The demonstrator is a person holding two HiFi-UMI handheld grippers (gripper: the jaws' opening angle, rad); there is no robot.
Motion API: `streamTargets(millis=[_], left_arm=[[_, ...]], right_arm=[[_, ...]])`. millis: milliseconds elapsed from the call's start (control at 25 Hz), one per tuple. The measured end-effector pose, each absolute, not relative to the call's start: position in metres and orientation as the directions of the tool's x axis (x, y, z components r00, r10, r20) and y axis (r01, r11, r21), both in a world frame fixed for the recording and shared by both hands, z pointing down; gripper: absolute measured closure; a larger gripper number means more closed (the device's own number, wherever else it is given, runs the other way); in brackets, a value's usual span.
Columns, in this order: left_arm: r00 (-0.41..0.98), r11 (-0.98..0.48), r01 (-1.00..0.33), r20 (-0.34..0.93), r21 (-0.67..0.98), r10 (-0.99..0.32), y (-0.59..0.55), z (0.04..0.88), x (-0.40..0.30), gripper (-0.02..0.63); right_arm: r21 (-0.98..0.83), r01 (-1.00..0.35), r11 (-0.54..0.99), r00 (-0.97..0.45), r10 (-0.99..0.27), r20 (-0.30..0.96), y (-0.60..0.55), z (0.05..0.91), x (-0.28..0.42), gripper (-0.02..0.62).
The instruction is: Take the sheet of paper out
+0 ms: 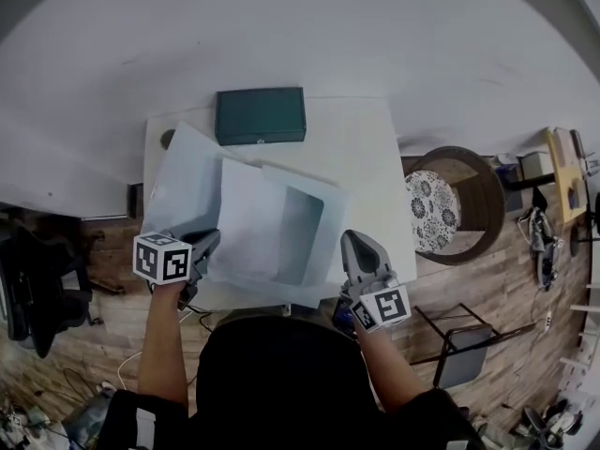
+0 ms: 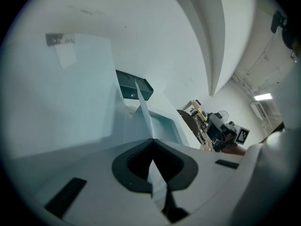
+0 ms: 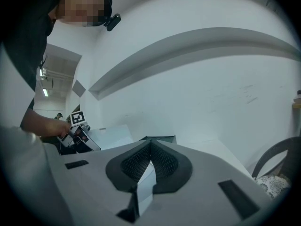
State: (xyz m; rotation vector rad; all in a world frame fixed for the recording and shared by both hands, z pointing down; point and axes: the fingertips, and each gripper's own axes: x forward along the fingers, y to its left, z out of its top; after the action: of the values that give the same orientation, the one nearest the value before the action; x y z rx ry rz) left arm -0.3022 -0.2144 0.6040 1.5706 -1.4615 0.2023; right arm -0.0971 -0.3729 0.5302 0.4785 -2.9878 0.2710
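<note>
The sheet of paper (image 1: 246,216) lies partly out of a pale blue folder (image 1: 302,223) near the table's (image 1: 366,148) front edge, towards its left corner. It is light, thin and limp. It will sag and crease if lifted by 1 corner, and it can tear or slip under a hard tug. The best hold is a flat pinch on its free left edge, pulled along the sheet's own plane.

The left gripper (image 1: 208,242) has its jaws pressed together on a thin pale sheet, seen edge-on in the left gripper view. I judge it to be the paper's left edge, though the folder's raised cover (image 1: 178,181) lies just beside it.

The right gripper (image 1: 354,235) has its jaws closed on a thin pale edge at the folder's front right corner, which steadies it. The folder is slick and floppy, so it needs this anchor.

There are 2 containers. The folder still overlaps the paper's right part. A dark green box (image 1: 261,115) sits closed at the table's back edge, its contents hidden.
</note>
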Motion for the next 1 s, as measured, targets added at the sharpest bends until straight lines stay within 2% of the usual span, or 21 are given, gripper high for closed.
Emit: streamTargets(millis=[200, 600, 1000], left_arm=[[0.198, 0.175, -0.867, 0.644, 0.467, -0.739, -0.203, 0.572, -0.314, 0.603], [-0.014, 0.212, -0.912, 0.488, 0.352, -0.872, -0.193, 0.494, -0.312, 0.604], [-0.223, 0.261, -0.952, 0.218, 0.160, -0.950, -0.157, 0.416, -0.240, 0.604]], right_arm=[[-0.136, -0.303, 0.943, -0.951, -0.290, 0.108, -0.365, 0.518, -0.094, 0.584], [-0.114, -0.251, 0.961, -0.968, -0.247, 0.048, -0.351, 0.493, -0.075, 0.584], [-0.047, -0.188, 0.981, -0.981, -0.189, -0.028, -0.318, 0.456, -0.002, 0.584]])
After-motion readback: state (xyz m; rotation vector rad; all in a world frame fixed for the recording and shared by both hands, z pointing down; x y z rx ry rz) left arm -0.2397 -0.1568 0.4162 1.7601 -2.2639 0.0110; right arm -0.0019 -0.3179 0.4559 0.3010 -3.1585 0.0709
